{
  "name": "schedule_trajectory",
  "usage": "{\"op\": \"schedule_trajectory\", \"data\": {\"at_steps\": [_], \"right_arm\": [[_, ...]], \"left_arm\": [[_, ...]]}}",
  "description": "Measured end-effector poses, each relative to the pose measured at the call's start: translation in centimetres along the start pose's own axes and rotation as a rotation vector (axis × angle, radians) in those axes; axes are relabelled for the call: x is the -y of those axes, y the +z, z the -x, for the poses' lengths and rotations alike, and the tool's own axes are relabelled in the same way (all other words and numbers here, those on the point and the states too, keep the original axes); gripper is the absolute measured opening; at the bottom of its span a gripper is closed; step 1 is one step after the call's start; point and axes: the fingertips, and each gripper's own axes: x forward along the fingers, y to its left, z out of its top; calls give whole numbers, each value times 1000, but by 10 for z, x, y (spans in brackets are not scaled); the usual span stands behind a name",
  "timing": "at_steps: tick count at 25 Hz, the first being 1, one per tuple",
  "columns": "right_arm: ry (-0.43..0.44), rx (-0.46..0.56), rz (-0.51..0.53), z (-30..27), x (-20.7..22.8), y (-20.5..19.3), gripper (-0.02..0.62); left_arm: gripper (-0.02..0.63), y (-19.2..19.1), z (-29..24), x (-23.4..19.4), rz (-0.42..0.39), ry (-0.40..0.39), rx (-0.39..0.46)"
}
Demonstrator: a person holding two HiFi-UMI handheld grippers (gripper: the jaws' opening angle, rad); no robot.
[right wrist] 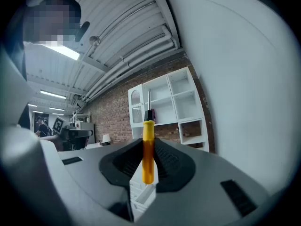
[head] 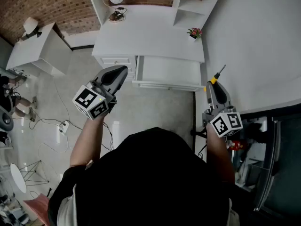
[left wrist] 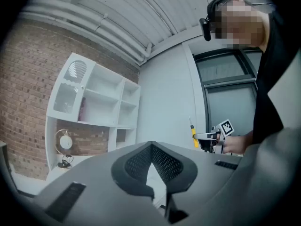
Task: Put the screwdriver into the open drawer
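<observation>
Between the right gripper's (right wrist: 148, 144) jaws stands the screwdriver (right wrist: 147, 159) — clamped by its yellow handle, shaft pointing up. Off to the left, the left gripper (left wrist: 151, 147) has its jaws closed together on nothing. Farther out, the open drawer (head: 165, 70) juts from the white table (head: 146, 32), bare inside. The pickup looks done; the tool hangs right of the drawer and nearer than it — carrying it over and letting go are left.
</observation>
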Motion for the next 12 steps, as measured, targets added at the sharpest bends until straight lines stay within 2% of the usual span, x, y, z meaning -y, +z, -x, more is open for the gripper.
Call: {"op": "schedule_trajectory", "data": {"at_steps": [12], "right_arm": [[-7, -1, 6, 6, -11, -3, 80]], "left_arm": [[15, 3, 11, -2, 1, -26, 15]]}}
